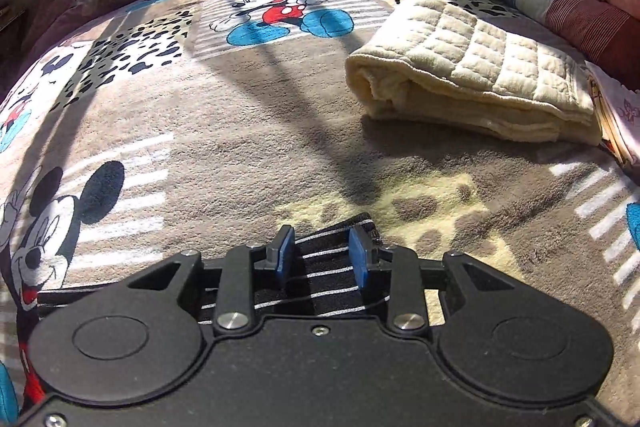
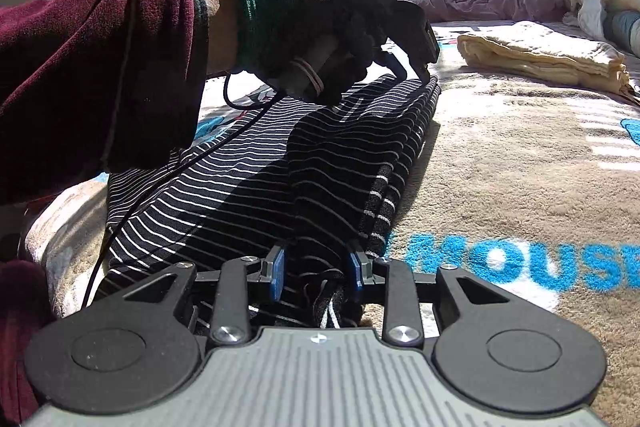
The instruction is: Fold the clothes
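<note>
**Striped garment held at both ends on a cartoon blanket**

Left wrist view: we look down past our left gripper (image 1: 322, 253) onto a beige plush blanket printed with cartoon mice (image 1: 224, 131). Between the blue pads (image 1: 285, 255) lies one end of a black knit garment with thin white stripes (image 1: 332, 283). The jaws stand partly apart with cloth filling the gap between them; we cannot tell whether the pads pinch it. A folded cream quilted blanket (image 1: 472, 67) rests well beyond the garment, up and to the right.

Right wrist view: our right gripper (image 2: 316, 269) sits over the near end of the striped garment (image 2: 248, 179), jaws partly apart with bunched cloth between the pads; a firm grip cannot be confirmed here either. The garment runs as a long narrow band away from this gripper to the left gripper (image 2: 420, 73), whose tips meet its far end. A gloved hand (image 2: 296, 39) and a maroon fleece sleeve (image 2: 96, 67) carry that gripper. The cream blanket (image 2: 540, 55) lies beyond the garment's far end, to the right.

We judge the garment light, limp and stretchy, prone to sagging and sliding in layers. Its two short ends look best for holding, taking all layers together.
</note>
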`<act>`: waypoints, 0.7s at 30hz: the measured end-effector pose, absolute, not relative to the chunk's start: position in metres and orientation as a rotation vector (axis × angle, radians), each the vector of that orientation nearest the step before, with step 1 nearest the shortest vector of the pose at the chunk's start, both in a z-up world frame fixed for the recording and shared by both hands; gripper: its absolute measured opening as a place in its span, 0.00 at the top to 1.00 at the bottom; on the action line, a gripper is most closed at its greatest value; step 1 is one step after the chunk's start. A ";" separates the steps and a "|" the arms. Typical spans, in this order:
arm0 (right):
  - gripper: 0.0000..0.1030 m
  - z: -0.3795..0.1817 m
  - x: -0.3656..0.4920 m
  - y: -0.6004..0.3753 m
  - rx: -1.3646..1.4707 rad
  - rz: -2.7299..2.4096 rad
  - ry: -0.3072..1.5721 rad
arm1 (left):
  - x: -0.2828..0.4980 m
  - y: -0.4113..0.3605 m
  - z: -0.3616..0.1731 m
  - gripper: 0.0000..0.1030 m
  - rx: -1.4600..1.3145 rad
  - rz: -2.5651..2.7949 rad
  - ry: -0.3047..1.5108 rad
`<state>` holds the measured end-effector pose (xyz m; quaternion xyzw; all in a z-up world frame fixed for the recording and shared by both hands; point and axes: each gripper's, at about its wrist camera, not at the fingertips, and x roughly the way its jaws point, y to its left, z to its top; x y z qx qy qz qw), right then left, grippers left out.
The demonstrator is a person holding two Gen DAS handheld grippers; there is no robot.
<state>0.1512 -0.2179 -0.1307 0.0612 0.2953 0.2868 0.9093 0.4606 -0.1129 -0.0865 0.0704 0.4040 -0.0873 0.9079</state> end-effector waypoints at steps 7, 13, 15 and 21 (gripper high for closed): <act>0.61 -0.124 0.143 -0.216 0.110 0.573 0.555 | 0.387 -0.083 -0.043 0.69 0.109 -0.136 0.738; 0.60 -0.102 0.120 -0.229 0.163 0.545 0.462 | 0.296 -0.020 -0.018 0.44 0.003 -0.098 0.674; 0.55 -0.099 0.113 -0.244 0.238 0.526 0.460 | 0.267 0.008 -0.017 0.43 -0.063 -0.074 0.659; 0.50 -0.115 0.106 -0.289 0.532 0.437 0.538 | 0.180 0.089 -0.026 0.41 -0.307 0.028 0.623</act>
